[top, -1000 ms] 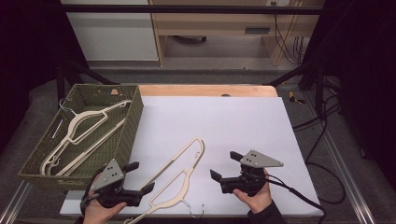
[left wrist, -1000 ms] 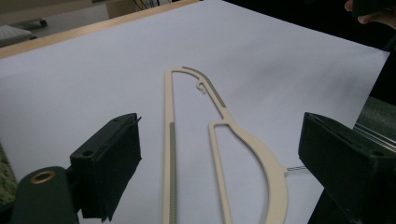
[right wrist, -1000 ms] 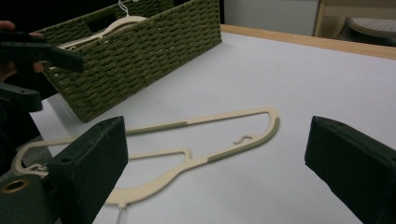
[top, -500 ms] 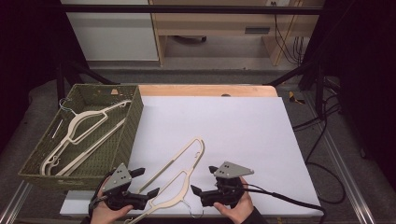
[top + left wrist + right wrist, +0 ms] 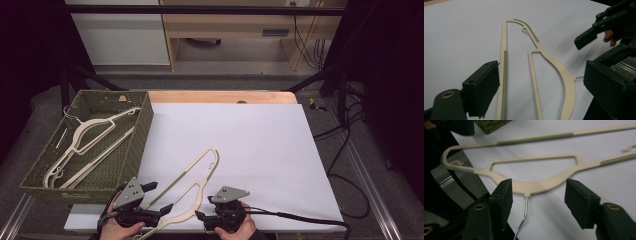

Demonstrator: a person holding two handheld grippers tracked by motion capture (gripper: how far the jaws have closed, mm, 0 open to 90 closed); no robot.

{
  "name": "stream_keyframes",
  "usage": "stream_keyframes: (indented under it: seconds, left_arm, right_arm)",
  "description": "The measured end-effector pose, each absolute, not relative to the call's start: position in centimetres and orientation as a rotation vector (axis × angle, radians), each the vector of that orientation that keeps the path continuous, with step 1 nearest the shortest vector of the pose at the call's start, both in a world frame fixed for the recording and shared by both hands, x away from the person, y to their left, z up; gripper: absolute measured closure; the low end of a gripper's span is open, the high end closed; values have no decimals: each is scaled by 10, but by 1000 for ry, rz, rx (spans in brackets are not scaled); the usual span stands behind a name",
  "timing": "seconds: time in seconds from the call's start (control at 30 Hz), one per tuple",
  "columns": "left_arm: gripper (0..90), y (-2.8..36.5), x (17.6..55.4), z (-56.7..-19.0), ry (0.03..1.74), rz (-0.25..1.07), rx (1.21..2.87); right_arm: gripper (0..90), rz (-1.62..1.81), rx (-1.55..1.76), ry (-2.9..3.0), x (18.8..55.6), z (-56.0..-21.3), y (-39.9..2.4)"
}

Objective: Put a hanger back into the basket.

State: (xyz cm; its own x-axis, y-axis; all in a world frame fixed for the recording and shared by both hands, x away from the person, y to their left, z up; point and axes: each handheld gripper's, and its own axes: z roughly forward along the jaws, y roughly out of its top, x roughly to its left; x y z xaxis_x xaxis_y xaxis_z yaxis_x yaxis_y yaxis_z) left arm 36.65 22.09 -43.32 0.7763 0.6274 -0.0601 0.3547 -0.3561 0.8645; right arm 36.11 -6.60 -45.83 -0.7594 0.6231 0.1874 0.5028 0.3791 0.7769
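The cream hanger (image 5: pixel 192 187) lies flat on the white surface (image 5: pixel 250 145), near its front edge and toward the front left corner, with one end pointing to the middle of the surface. Its thin wire hook (image 5: pixel 524 216) comes out of the curved middle part, toward the front edge.

The right gripper (image 5: pixel 537 197) is at the front edge, just beside the curved middle of the hanger. Its jaws have just been closing, but they do not press on anything: the wire hook and the neck of the hanger are between the two pads, with free space on both sides.

The left gripper (image 5: pixel 541 85) is at the front left corner, with jaws released and wide apart (the lower part of the hanger passes between them, and I see no contact).

A green woven basket (image 5: pixel 145 125) stands at the left edge of the surface. Two more cream hangers (image 5: pixel 87 145) lie inside it, one partly over the other.
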Motion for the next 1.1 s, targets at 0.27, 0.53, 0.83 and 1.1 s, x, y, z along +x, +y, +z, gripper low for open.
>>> stream_keyframes:
  seconds: [0.27,0.53,0.83,1.1]
  left_arm:
    - [133,219,367,-436,742,339,1991]
    - [134,217,367,-437,739,337,1997]
    - [136,215,366,-438,736,339,2007]
    - [135,210,365,-440,731,341,2033]
  right_arm:
    - [571,1258,998,2561,358,-474,-56]
    - [705,1233,1000,2598,357,-482,-52]
    - [786,1204,985,2587,356,-482,-53]
    - [837,1173,998,2580,355,-481,-51]
